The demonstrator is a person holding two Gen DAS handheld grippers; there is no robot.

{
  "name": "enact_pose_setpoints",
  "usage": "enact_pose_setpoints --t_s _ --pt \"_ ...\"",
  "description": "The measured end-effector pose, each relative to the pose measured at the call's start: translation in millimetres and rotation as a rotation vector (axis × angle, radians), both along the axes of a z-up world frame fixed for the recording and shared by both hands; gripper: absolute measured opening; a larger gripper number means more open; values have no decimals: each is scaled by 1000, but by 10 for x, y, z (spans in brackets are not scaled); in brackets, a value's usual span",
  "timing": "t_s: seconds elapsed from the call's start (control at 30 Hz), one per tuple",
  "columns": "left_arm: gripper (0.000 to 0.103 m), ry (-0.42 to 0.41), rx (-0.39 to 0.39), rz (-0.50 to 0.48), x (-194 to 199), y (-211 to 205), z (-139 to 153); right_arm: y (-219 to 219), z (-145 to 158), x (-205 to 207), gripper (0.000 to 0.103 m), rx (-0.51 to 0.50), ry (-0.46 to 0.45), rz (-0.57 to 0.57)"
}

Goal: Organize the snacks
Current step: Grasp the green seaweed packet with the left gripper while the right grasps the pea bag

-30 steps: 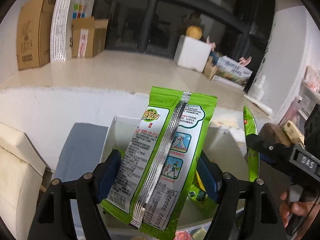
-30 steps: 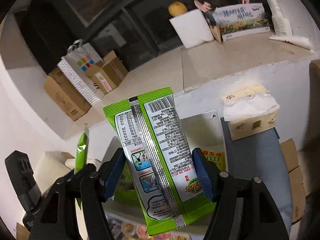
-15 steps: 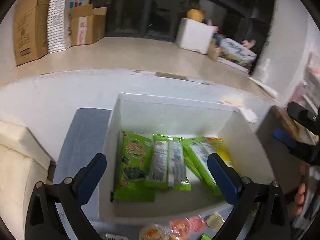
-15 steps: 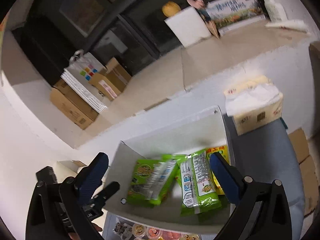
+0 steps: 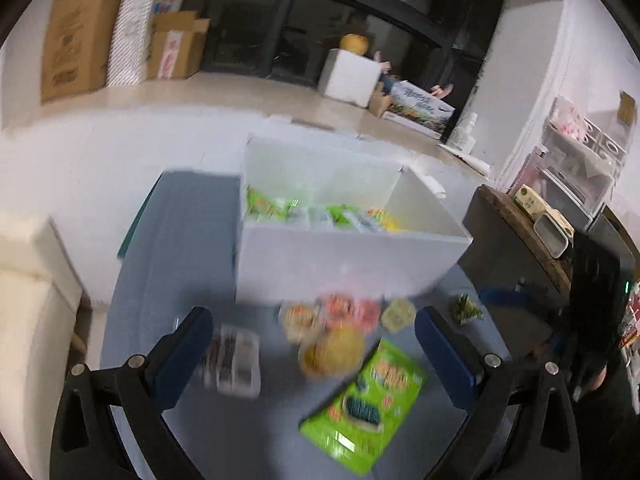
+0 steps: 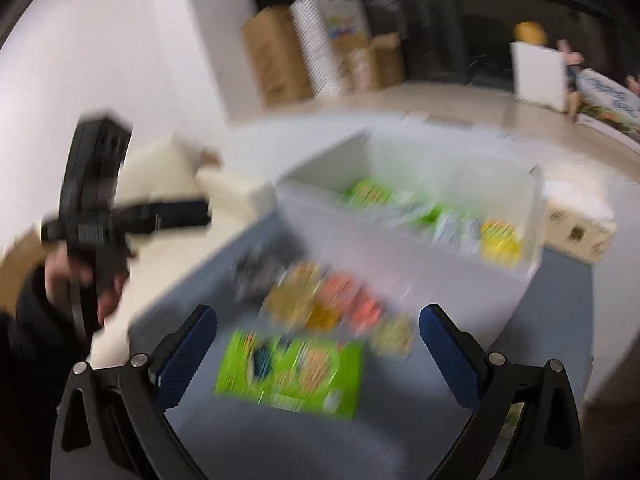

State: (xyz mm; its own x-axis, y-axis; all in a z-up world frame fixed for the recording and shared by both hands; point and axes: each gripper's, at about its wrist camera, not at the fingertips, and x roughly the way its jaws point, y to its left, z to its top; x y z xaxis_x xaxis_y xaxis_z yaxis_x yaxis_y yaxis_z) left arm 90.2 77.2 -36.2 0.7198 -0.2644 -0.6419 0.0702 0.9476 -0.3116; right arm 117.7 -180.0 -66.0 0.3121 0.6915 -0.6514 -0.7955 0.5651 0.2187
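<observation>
A white box (image 5: 340, 268) (image 6: 400, 240) on the blue-grey table (image 5: 176, 264) holds several green snack packets (image 5: 304, 212) (image 6: 400, 204) lying flat. In front of it lie a green snack packet (image 5: 364, 400) (image 6: 292, 372), a cluster of small round jelly cups (image 5: 332, 324) (image 6: 328, 300) and a dark-printed white packet (image 5: 232, 360). My left gripper (image 5: 312, 344) is open above the cups, nothing between its fingers. My right gripper (image 6: 316, 344) is open over the green packet, also with nothing in it. Both views are motion-blurred.
A small green wrapped sweet (image 5: 466, 310) lies right of the cups. A dark wooden side table (image 5: 516, 232) stands to the right. A tissue box (image 6: 576, 232) sits beside the white box. Cardboard boxes (image 5: 80, 32) line the ledge behind. A hand holds the left gripper's handle (image 6: 96, 216).
Both grippers let go of their green packets, which now lie in the white box. Both have opened wide and pulled back and down, so the snacks on the table come into view.
</observation>
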Motion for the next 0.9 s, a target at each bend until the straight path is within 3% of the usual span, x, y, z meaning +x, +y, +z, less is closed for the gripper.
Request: enact_pose_setpoints --t_s 0.1,0.2,0.37,0.57,0.7,0.9 --pt "103 26 -16 9 -151 12 -173 67 -254 -217 103 -34 20 70" --pt "103 46 22 -52 -178 -76 -290 88 -416 -262 103 -65 51 51" --pt "103 69 155 -299 -202 -504 -457 -159 -453 -252 103 40 118 -20" --pt "103 152 233 -525 -47 -1006 -747 -506 -293 -440 103 155 115 -89" --pt "103 185 254 -580 72 -1175 -896 -746 -216 -528 103 234 117 -145" --pt "101 199 278 -604 130 -1273 -998 -941 -215 -544 103 274 127 -200"
